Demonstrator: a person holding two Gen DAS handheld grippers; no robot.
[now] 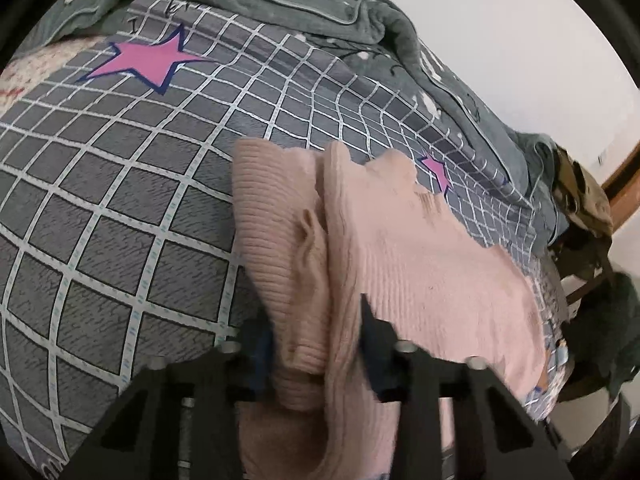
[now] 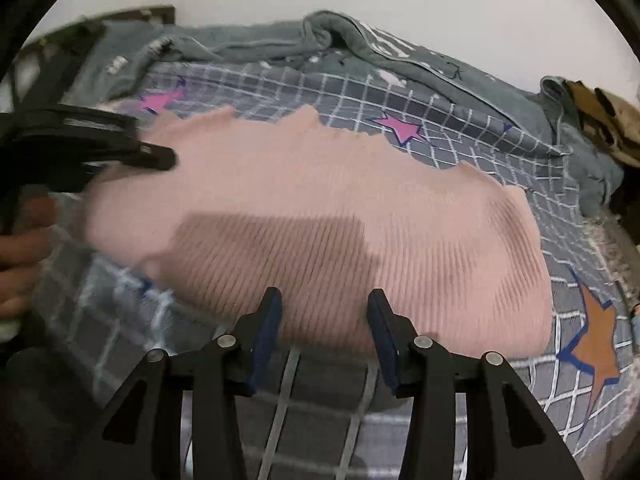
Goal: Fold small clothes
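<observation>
Left claw (image 1: 316,344): jaws closed around a bunched fold of the pink ribbed knit sweater (image 1: 420,256); fabric fills the gap between the fingers and hangs below them. In the right wrist view this claw (image 2: 160,158) shows at the sweater's left end, with the person's hand (image 2: 20,256) on its handle; that part of the frame is motion-blurred.

Right claw (image 2: 324,304): jaws parted, blue-padded fingers (image 2: 266,320) apart with nothing between them. Fingertips sit just at the near edge of the sweater; whether they touch the knit cannot be told.

Sweater (image 2: 340,216): lies on the bed, spread lengthwise across the grey grid-pattern bedsheet (image 2: 480,148). Left end lifted and gathered in the left claw, the rest flat on the sheet.

Relative to the sweater:
- pink star print (image 2: 400,128) just beyond its far edge
- orange star print (image 2: 596,344) just past its right end
- larger pink star print (image 1: 148,60) well beyond it, left wrist view
- grey-green blanket (image 2: 280,44) bunched along the far side of the bed, apart from it
- camouflage-pattern fabric (image 2: 600,120) at the far right, well apart
</observation>
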